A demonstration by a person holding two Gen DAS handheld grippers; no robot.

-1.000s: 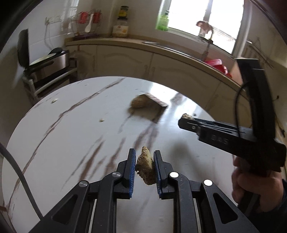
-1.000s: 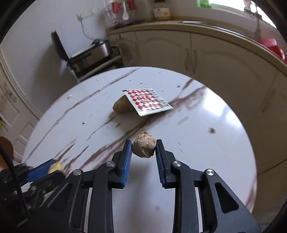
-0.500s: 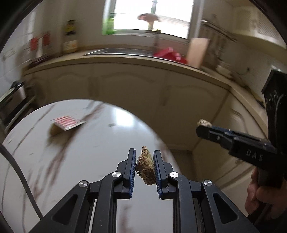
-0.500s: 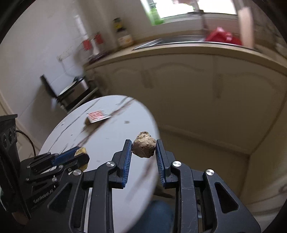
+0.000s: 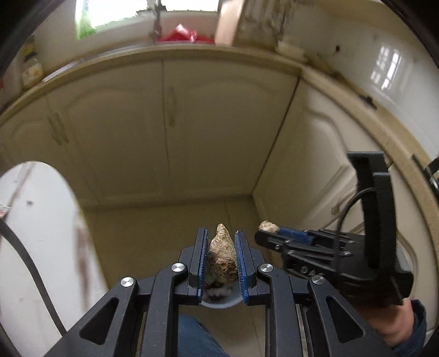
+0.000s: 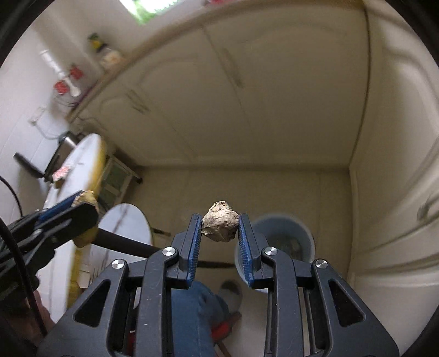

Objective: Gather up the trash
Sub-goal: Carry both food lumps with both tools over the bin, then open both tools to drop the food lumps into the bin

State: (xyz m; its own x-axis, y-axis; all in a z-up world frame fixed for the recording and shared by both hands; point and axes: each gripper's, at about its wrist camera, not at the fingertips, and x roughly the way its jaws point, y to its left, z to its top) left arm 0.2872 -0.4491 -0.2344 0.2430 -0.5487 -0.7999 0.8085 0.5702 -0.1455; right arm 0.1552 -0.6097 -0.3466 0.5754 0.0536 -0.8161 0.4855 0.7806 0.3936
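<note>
Showing only in the right view, a blue bin [image 6: 277,233]; each tool gripping a brown scrap [image 5: 221,256] [image 6: 220,225].

A home kitchen: cream cabinet doors [image 5: 131,131] with curved panels run under a long counter [image 5: 170,52] and turn the corner, a tap [image 5: 157,24] stands before a bright window [image 5: 115,11], bottles [image 6: 109,56] sit on the counter, and a blue bin [image 6: 285,239] stands on the tiled floor [image 5: 153,225].
</note>
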